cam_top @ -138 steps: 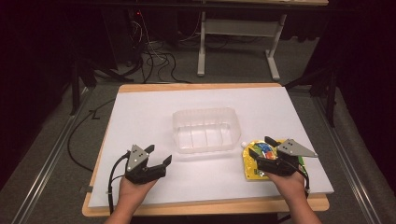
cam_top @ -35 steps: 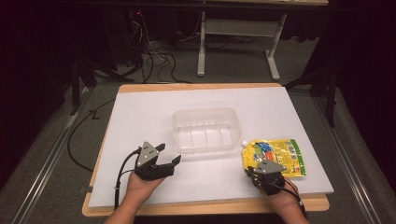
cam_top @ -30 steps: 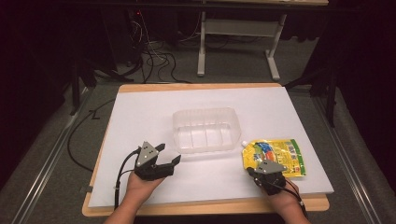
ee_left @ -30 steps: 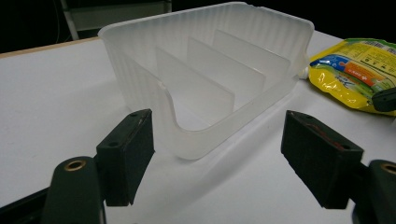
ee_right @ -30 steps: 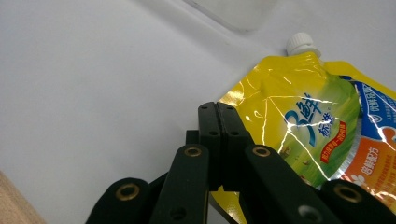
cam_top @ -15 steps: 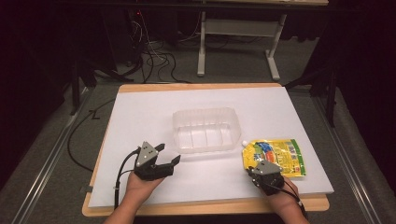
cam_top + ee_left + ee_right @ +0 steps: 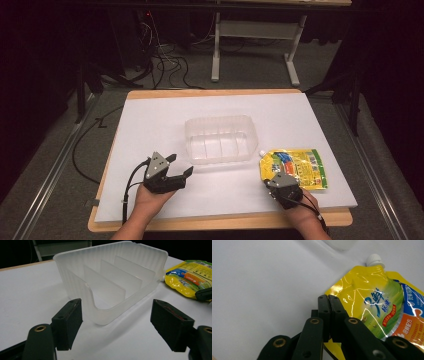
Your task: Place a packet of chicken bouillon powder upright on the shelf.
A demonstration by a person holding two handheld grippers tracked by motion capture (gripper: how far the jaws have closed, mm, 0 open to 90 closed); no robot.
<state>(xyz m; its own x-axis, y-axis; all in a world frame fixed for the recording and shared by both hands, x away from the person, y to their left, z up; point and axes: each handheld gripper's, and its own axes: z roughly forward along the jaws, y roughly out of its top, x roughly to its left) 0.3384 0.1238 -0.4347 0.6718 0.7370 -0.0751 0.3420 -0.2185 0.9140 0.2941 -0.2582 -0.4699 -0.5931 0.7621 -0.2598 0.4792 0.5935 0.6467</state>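
A clear ribbed plastic container point(image 7: 220, 140) with inner dividers stands mid-table. My left gripper point(image 7: 181, 164) rests near its front left corner, open, and the container's low front wall point(image 7: 100, 312) lies just beyond the wide-apart pads, untouched. A yellow spouted pouch point(image 7: 295, 167) lies flat to the container's right, white cap point(image 7: 374, 259) toward it. My right gripper point(image 7: 274, 181) sits at the pouch's near left corner. Its jaws have just been closing and now meet point(image 7: 328, 298), with the pouch's thin edge point(image 7: 342, 292) running in between them.
The white sheet point(image 7: 150, 120) covers a wooden board point(image 7: 215, 222) whose front edge lies just behind both hands. Cables trail off the left side onto the dark floor point(image 7: 95, 145). A desk frame point(image 7: 255, 50) stands beyond the far edge.
Since the earliest frame my right gripper came off the top of the pouch to its near left corner, and the left gripper shifted slightly right. Over the last second nothing visibly moved.
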